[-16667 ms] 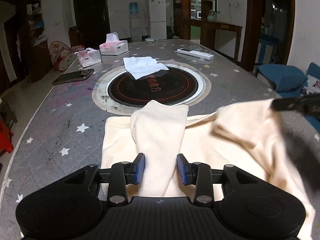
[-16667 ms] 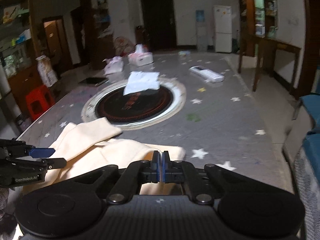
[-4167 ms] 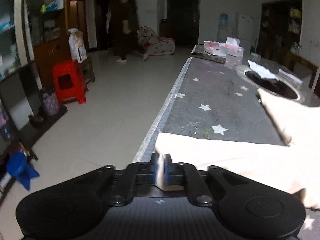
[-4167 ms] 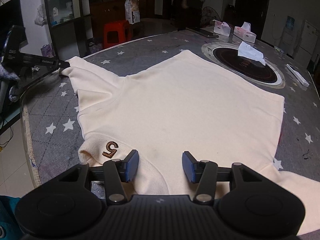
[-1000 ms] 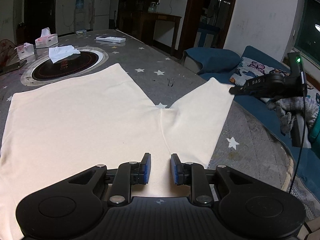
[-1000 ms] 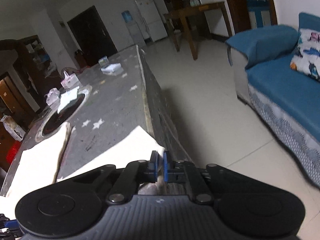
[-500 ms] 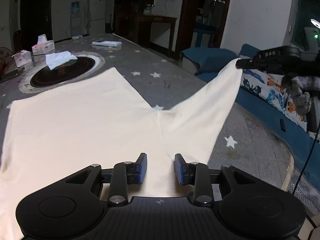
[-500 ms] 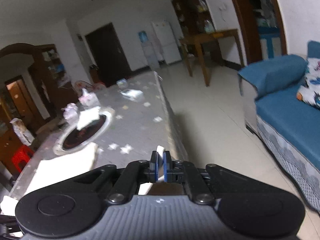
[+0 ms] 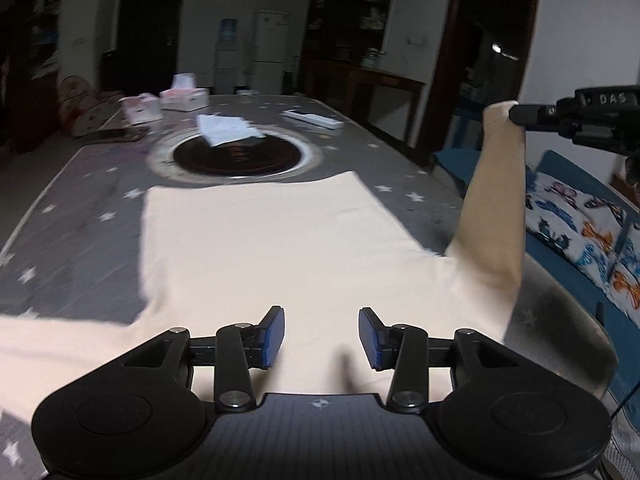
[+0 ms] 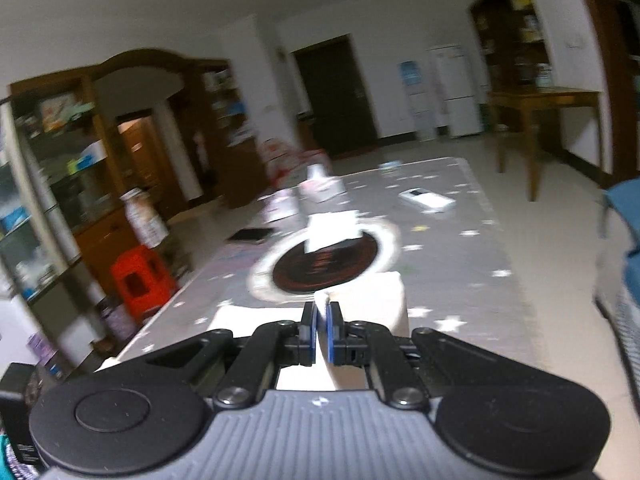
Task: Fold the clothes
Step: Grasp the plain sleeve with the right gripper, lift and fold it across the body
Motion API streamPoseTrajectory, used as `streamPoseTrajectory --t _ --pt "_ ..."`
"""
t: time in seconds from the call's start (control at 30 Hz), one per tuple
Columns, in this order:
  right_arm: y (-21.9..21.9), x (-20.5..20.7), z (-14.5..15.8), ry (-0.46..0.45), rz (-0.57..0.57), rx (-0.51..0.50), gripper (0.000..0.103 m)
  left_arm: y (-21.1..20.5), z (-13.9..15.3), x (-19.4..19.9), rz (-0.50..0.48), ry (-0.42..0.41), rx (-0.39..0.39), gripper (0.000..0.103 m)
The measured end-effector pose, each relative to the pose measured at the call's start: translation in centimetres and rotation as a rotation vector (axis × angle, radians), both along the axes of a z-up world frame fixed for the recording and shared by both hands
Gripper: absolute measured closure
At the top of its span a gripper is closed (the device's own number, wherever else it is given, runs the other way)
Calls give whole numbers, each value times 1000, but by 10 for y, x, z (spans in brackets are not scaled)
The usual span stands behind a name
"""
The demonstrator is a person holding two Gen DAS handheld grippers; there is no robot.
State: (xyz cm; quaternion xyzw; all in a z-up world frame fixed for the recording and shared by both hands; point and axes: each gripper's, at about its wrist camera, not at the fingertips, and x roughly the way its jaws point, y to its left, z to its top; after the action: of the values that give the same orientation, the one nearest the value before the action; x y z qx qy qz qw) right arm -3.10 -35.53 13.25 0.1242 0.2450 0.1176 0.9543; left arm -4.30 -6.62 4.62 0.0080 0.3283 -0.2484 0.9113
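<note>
A cream long-sleeved top (image 9: 256, 240) lies spread flat on the grey starred table (image 9: 80, 200). My left gripper (image 9: 322, 328) hovers over its near edge. The jaws are opening, and the cloth lies beneath the blue pads (image 9: 272, 332) without being pinched. At the upper right, my right gripper (image 9: 516, 114) holds the cuff of the right sleeve (image 9: 492, 208) lifted high off the table. In the right wrist view, that gripper (image 10: 320, 314) is shut on the cream sleeve (image 10: 376, 300), which hangs down from the pads.
A round black hob (image 9: 236, 156) with a white cloth (image 9: 228, 130) on it sits mid-table. Behind it are tissue boxes (image 9: 184, 98), a remote (image 9: 314, 119) and a phone (image 9: 116, 135). A blue sofa with a butterfly cushion (image 9: 588, 232) runs along the right side. A red stool (image 10: 140, 280) stands on the floor.
The right gripper has raised the sleeve from the table edge and swung it in over the table. The left jaws have spread wider and the left gripper has shifted across the garment body.
</note>
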Motion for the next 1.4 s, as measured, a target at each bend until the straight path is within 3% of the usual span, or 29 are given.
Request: streamPoseTrajectory --t 0.23,0.43,0.7,0.9,1.03,1.2,1.4 --pt "87 24 -10 40 179 -22 99 33 -9 -4 56 24 -39 58" --pt "144 32 -38 122 291 -35 99 46 -14 -8 76 34 -60 58" --pt "182 31 -70 197 379 -34 97 51 -19 -9 98 47 -63 57" --pt "174 22 -68 200 415 -49 85 53 -21 -8 113 55 -62 56" --pt "153 12 -61 189 403 -81 84 55 -19 -9 122 51 -64 56" --pt "107 -9 -66 207 315 -134 84 56 -14 -7 133 32 -70 58" --pt "55 -29 -92 277 193 -155 84 42 -8 -2 98 14 -70 58"
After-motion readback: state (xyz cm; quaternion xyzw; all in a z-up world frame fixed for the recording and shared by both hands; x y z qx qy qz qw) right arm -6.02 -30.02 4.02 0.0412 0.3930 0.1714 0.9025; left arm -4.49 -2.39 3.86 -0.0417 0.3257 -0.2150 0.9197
